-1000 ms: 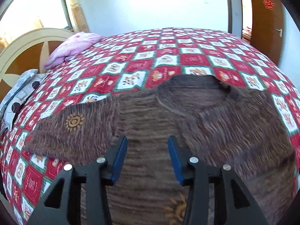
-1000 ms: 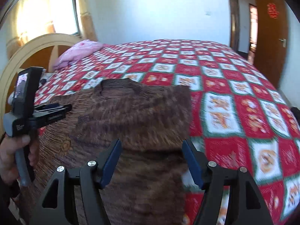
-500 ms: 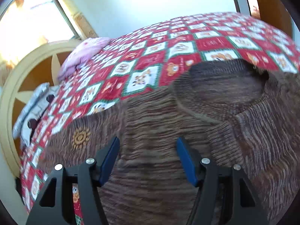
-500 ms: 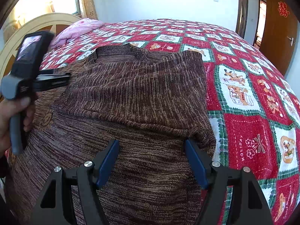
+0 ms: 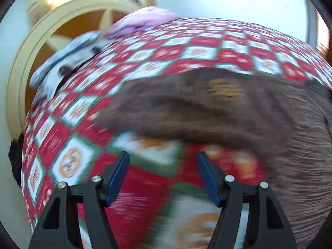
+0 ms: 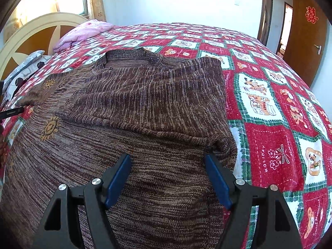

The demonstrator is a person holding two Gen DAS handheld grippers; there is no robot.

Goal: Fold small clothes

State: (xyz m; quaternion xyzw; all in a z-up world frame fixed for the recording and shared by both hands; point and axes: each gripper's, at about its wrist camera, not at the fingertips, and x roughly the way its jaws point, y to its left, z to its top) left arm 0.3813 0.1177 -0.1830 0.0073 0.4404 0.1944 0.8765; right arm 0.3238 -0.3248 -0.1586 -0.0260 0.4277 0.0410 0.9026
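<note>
Sweater (image 6: 145,103), brown knit, lies flat on the bed's red-and-white quilt (image 6: 269,141), one sleeve folded across its chest, the other (image 5: 186,108) stretched out sideways; right gripper (image 6: 168,178) hovers over the lower body of the knit, jaws spread, nothing pinched; left gripper (image 5: 164,176), its view blurred, hangs over bare quilt just below the outstretched sleeve, its jaws having just been opening, nothing between them.

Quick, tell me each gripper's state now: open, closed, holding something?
Left gripper: jaws open, just been opening, nothing between them.
Right gripper: jaws open over the brown sweater, holding nothing.
</note>
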